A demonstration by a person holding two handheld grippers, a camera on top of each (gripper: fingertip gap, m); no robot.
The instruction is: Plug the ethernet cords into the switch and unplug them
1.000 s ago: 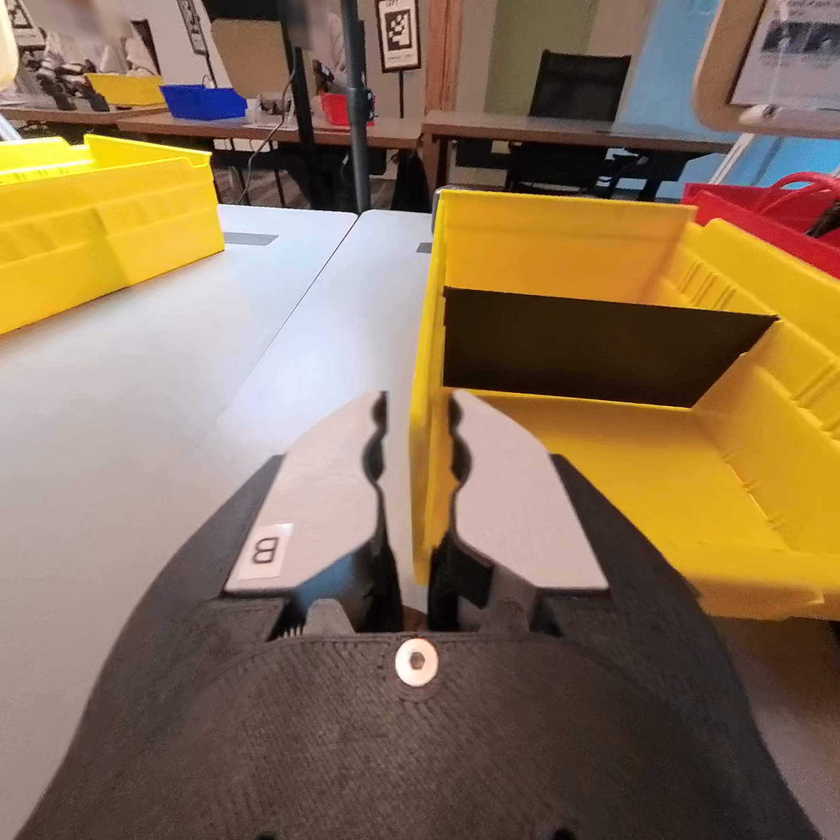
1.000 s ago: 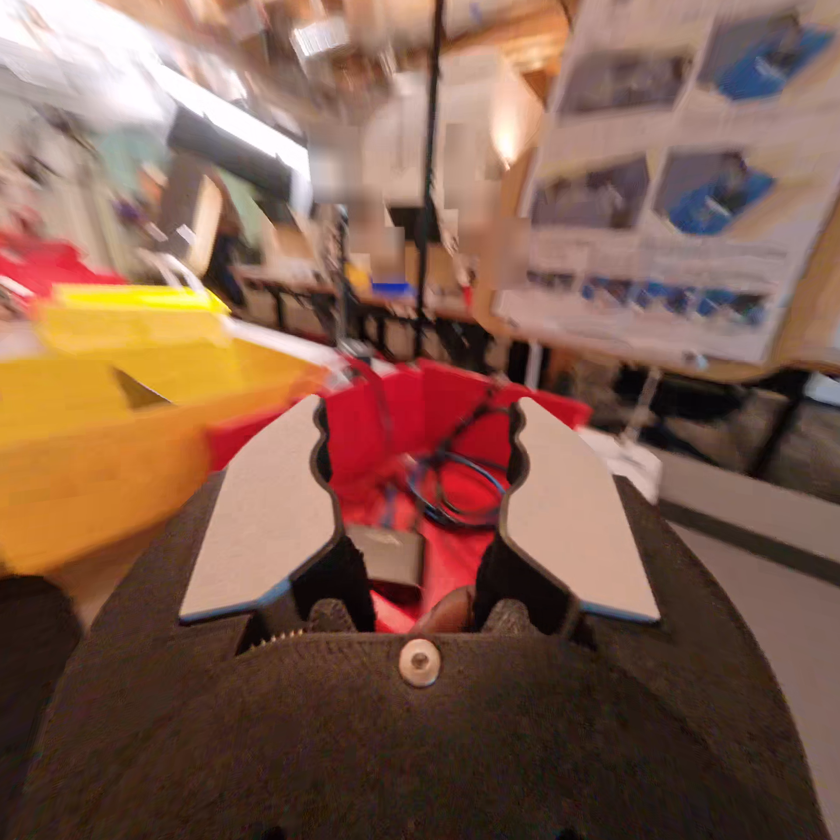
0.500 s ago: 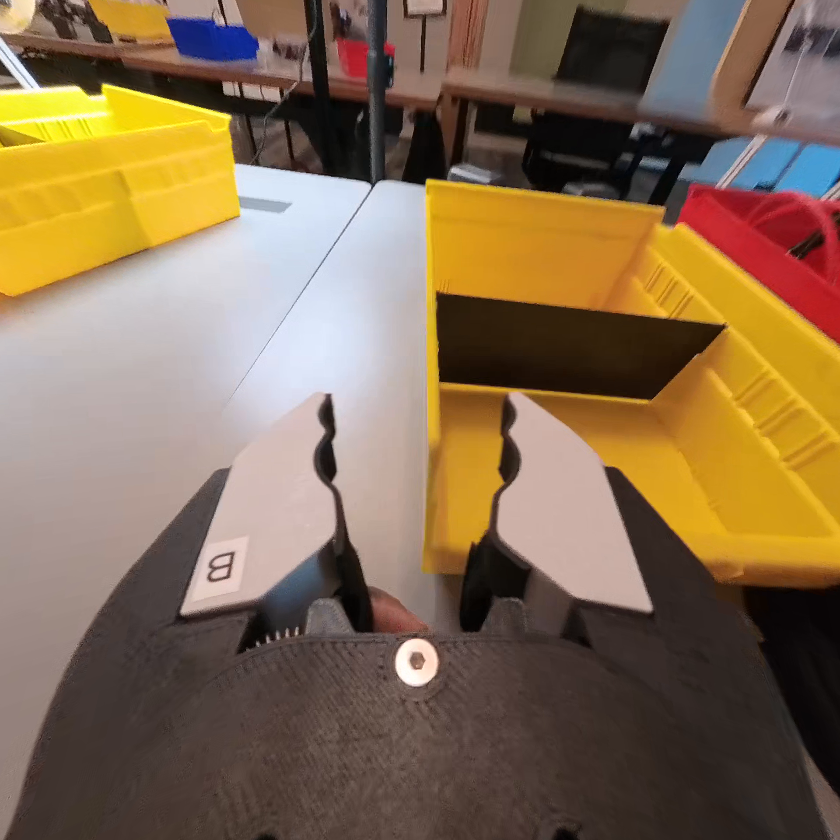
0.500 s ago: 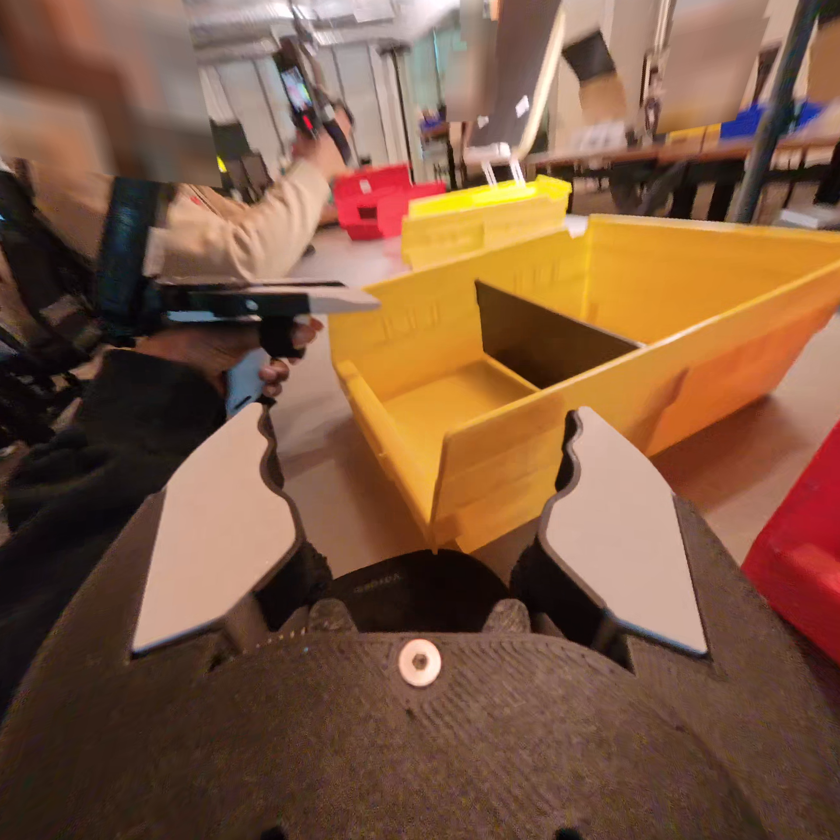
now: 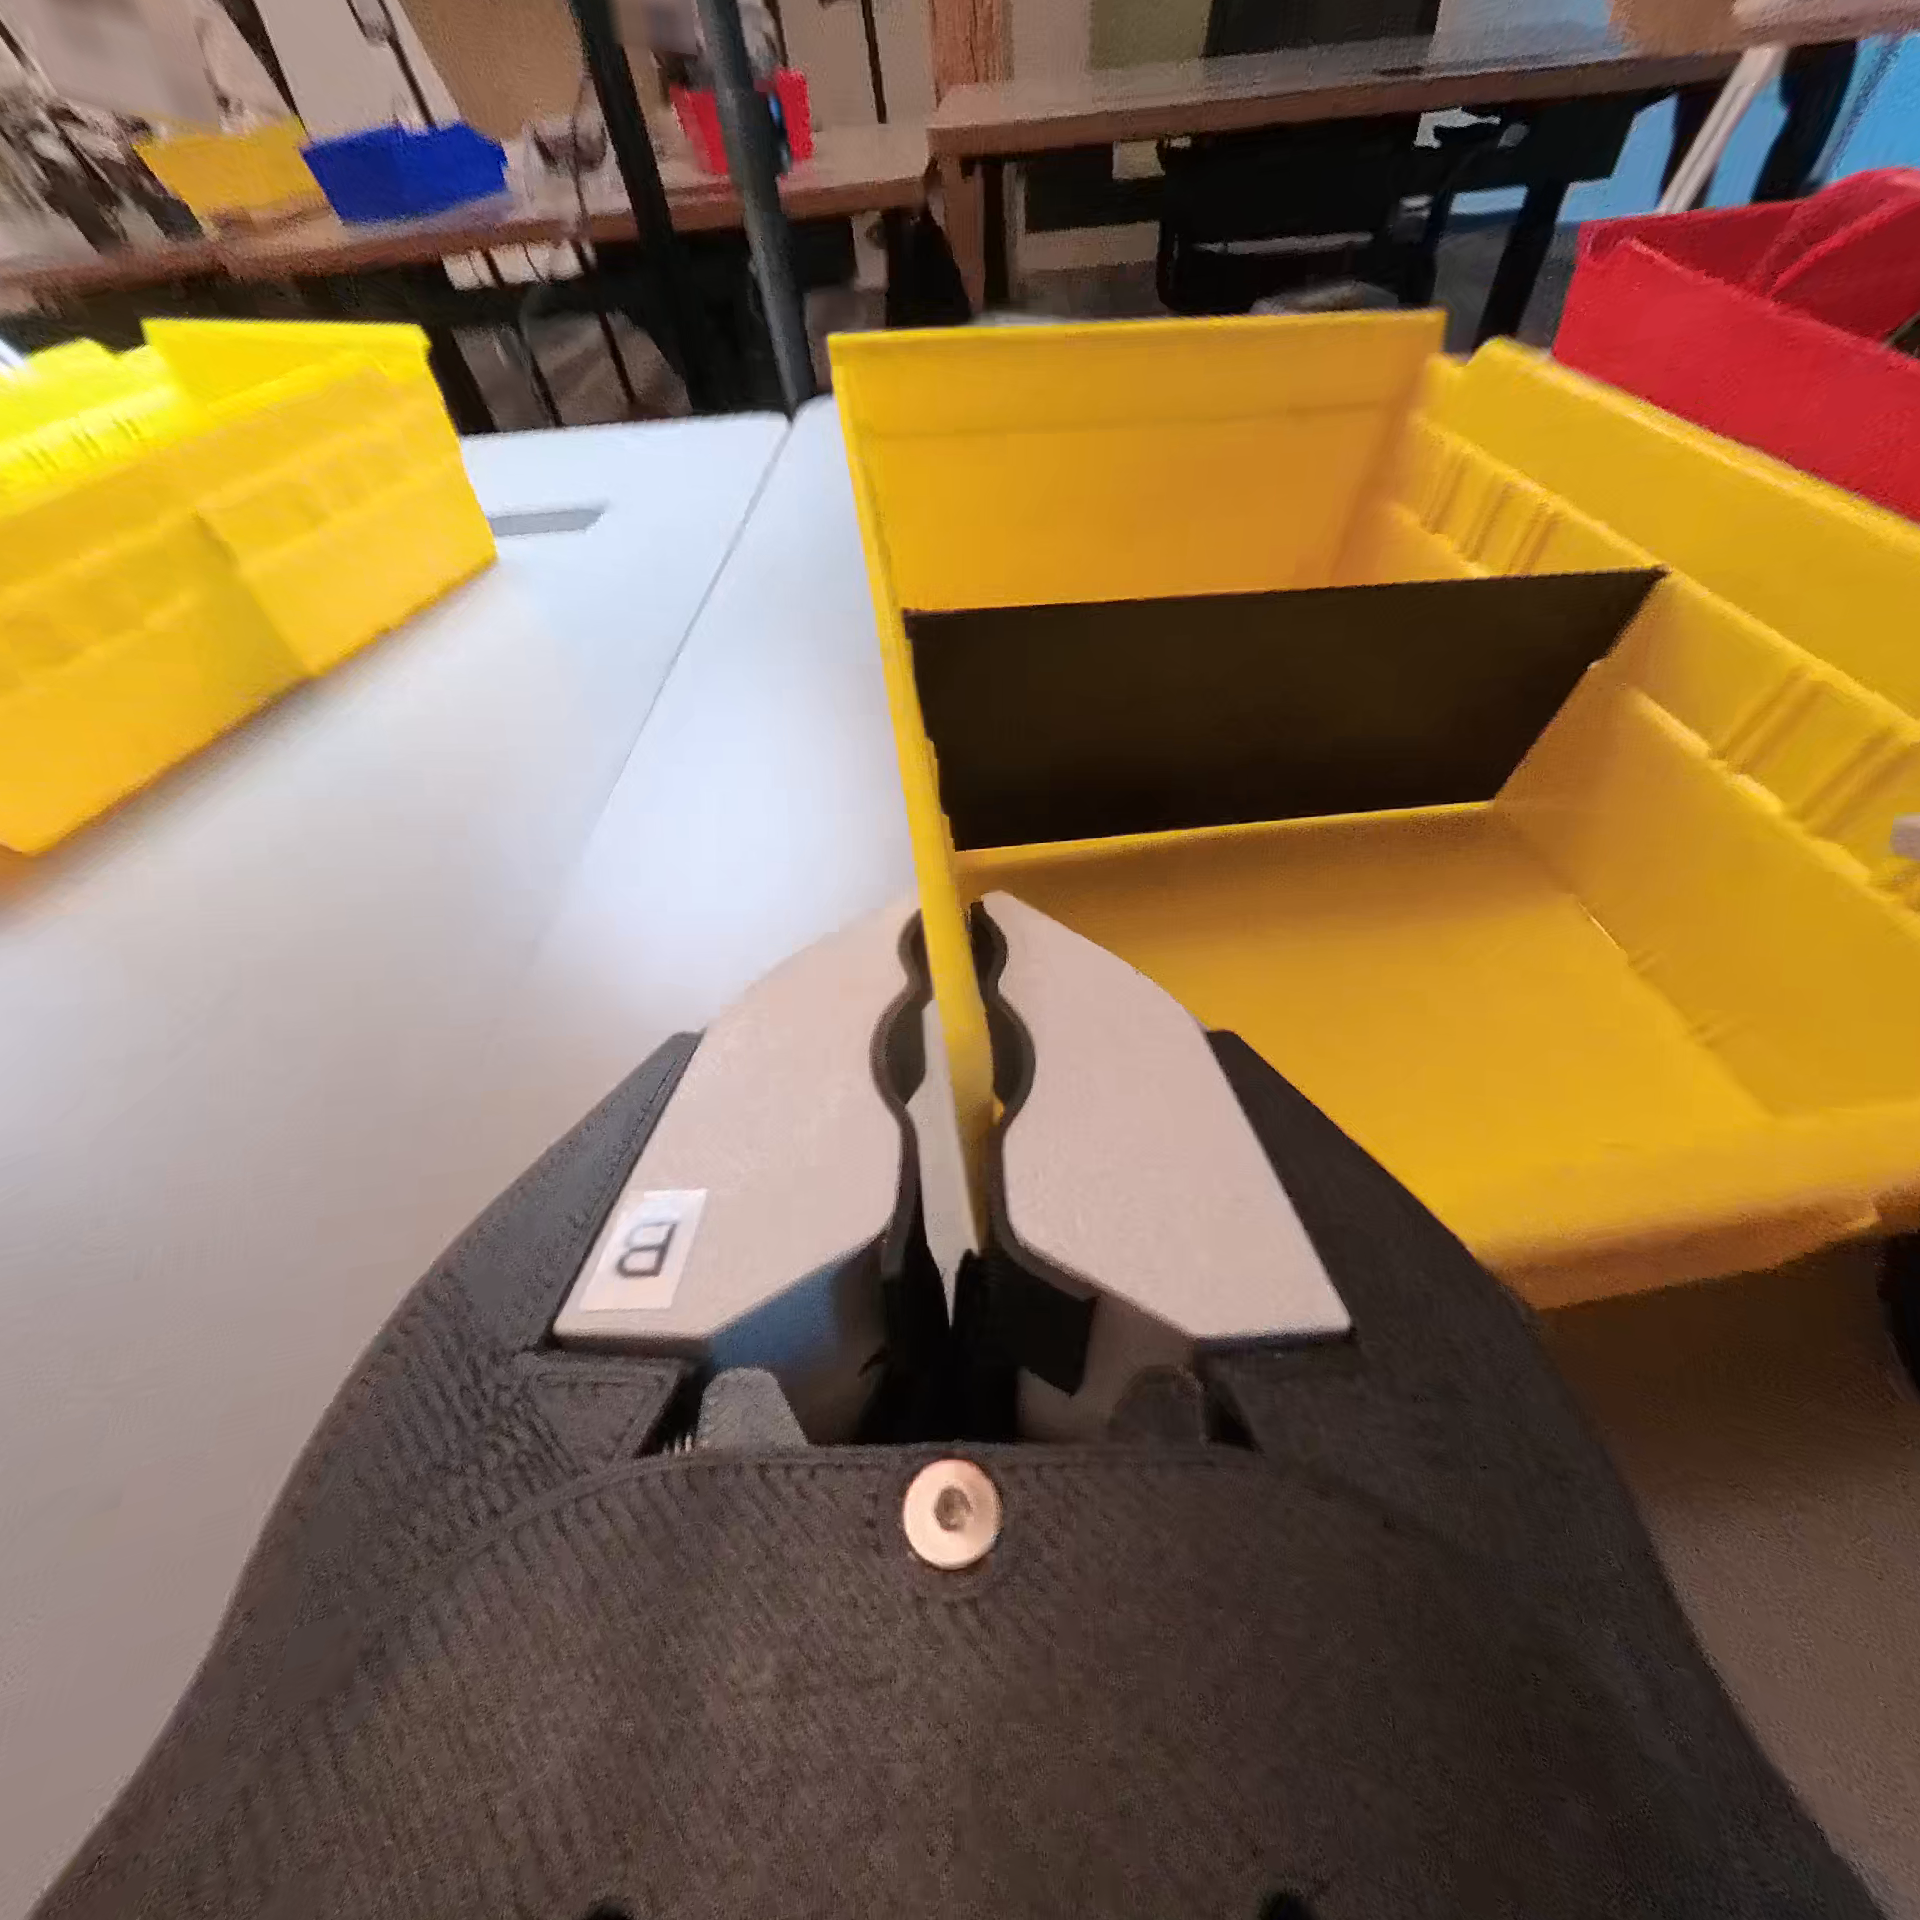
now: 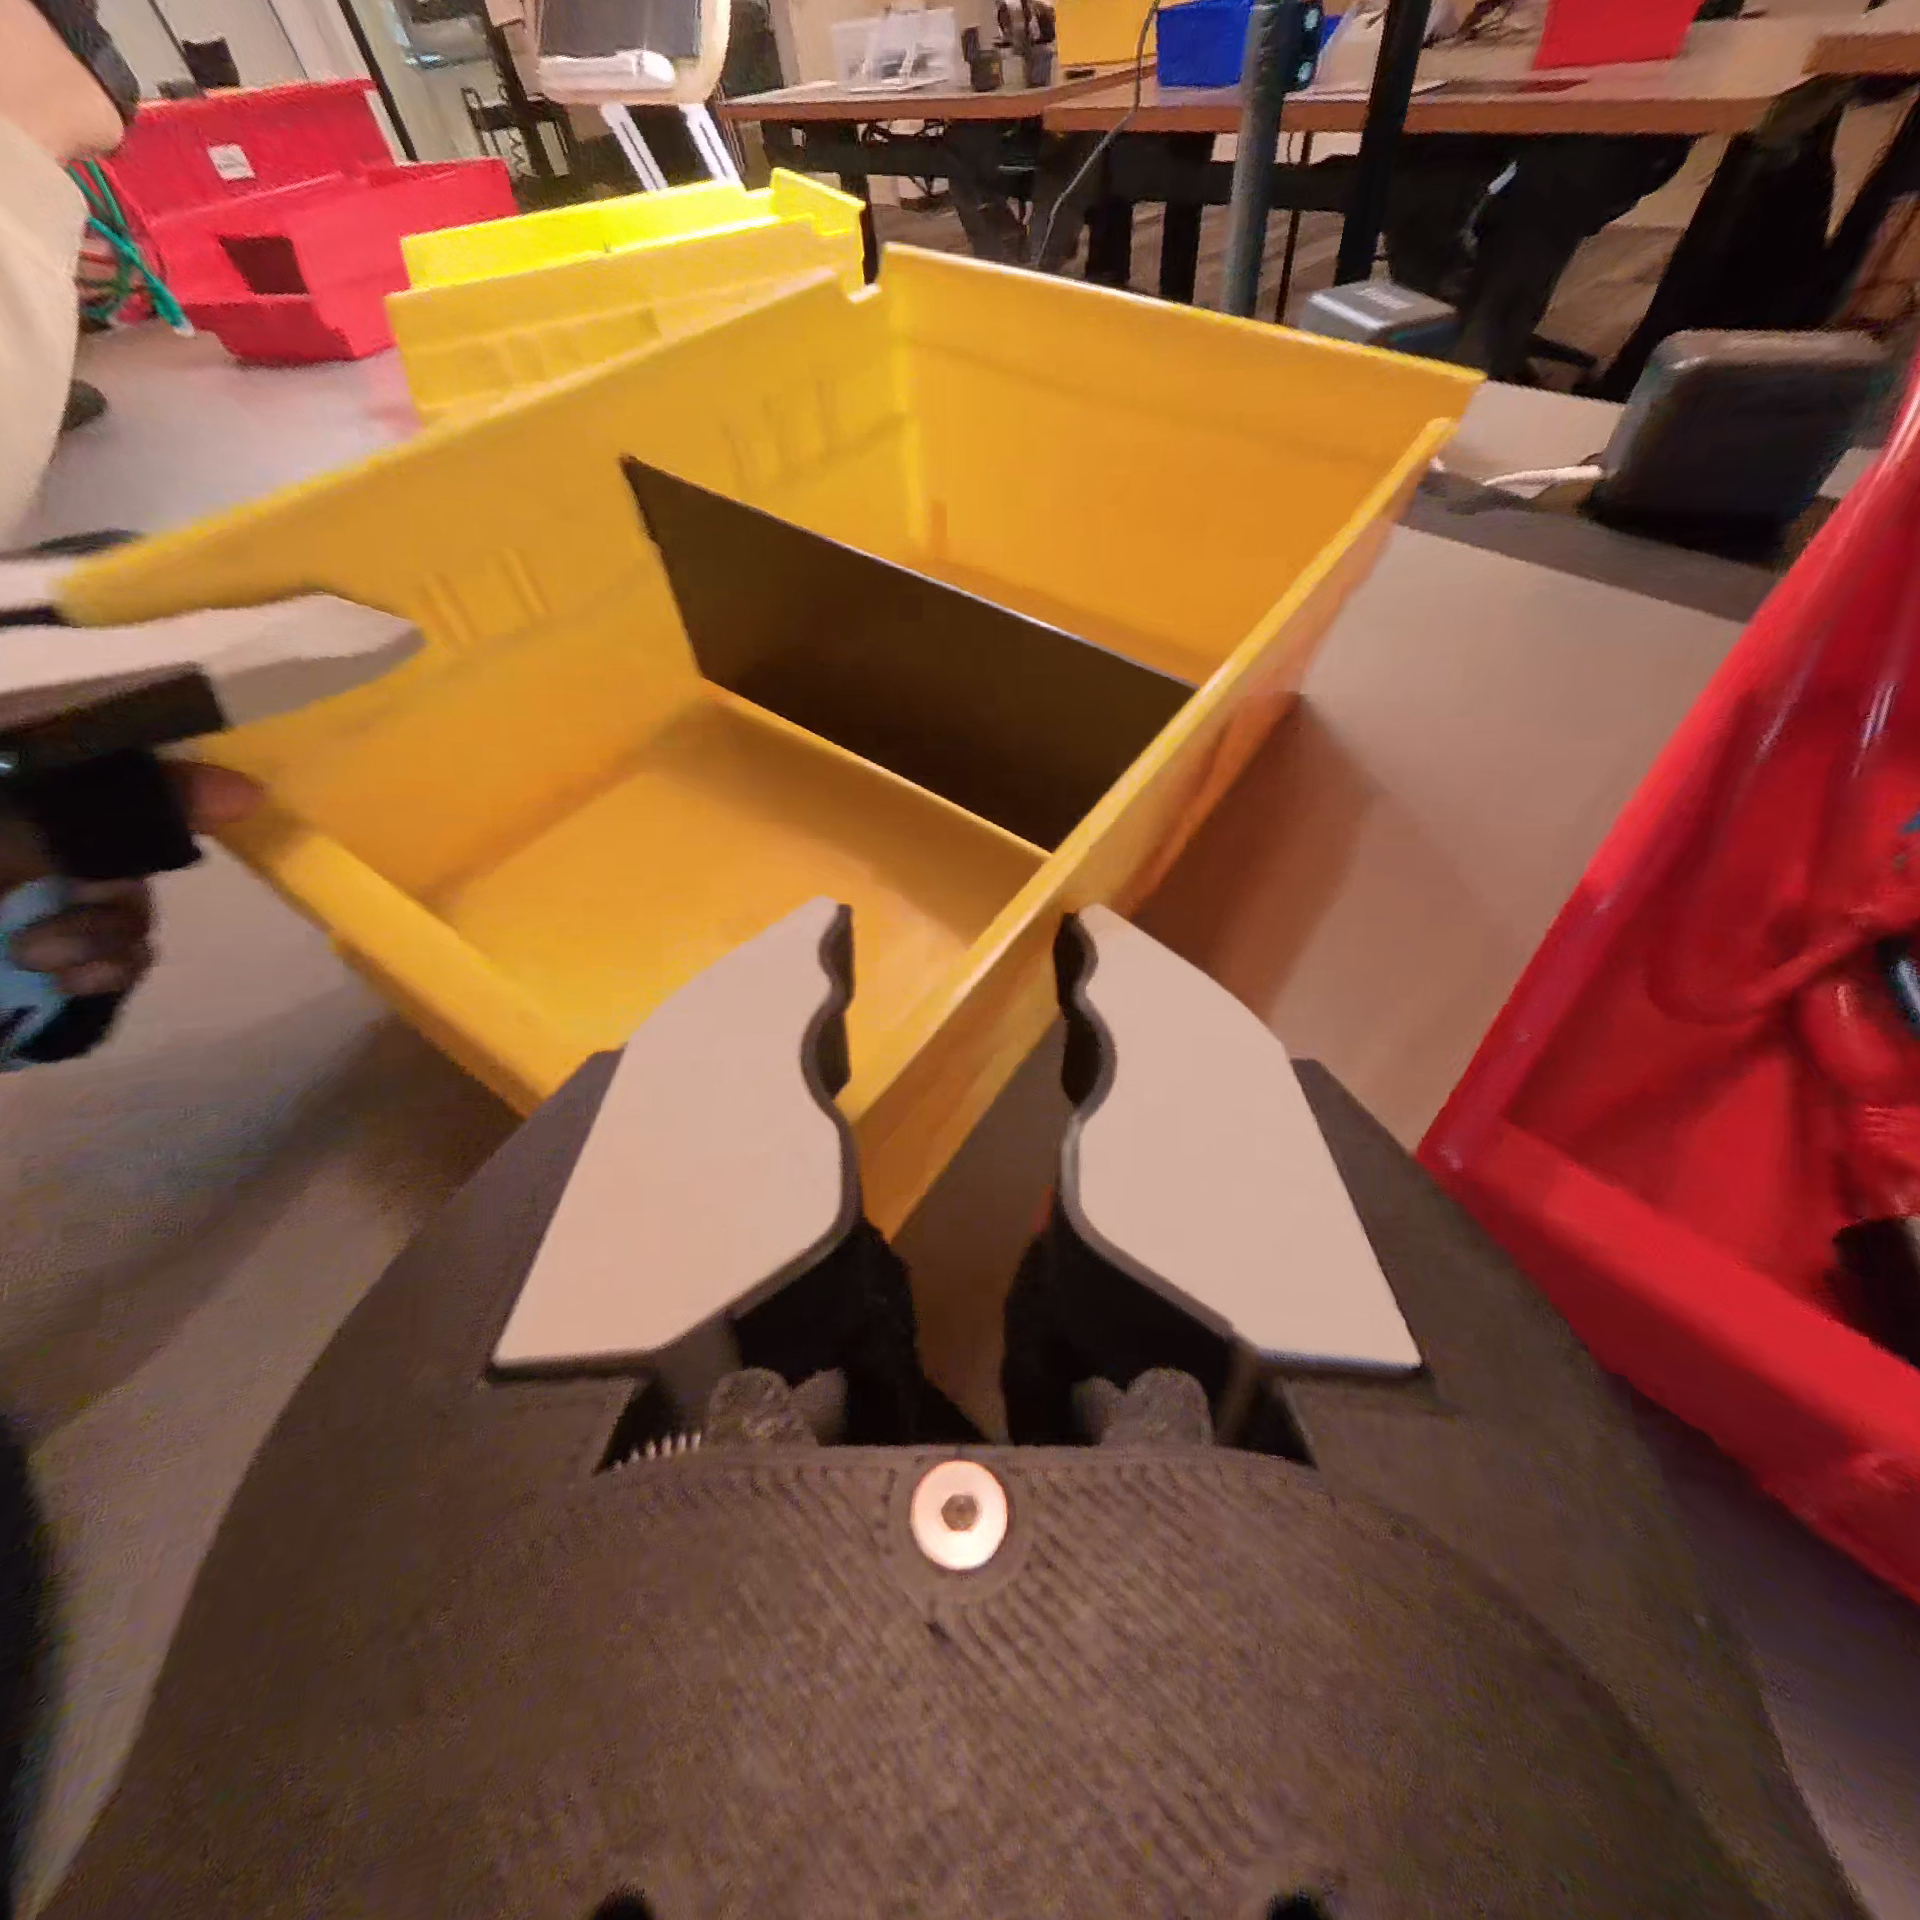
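Note:
No ethernet cord or switch shows clearly in either view. A yellow bin [image 5: 1143, 468] with a black divider [image 5: 1247, 717] stands on the grey table [image 5: 416, 831]. My left gripper [image 5: 951, 935] is shut on the bin's left wall, with both pads against it. It also shows at the left of the right wrist view [image 6: 395, 623], clamped on that wall. My right gripper [image 6: 956, 935] straddles the right wall of the bin [image 6: 1091, 447]. Its right fingertip [image 6: 1091, 956] touches the wall and the left one stands clear, so it is open.
A red bin [image 6: 1714, 935] stands close on the right, also seen in the left wrist view [image 5: 1745, 343]. A second yellow bin [image 5: 208, 582] sits at the left. More red bins [image 6: 312, 239] lie beyond. A person's hand [image 6: 62, 935] holds the left gripper.
My left gripper opened, moved forward and shut on the bin's left wall. My right gripper swung from the red bin to the yellow bin and narrowed around its right wall.

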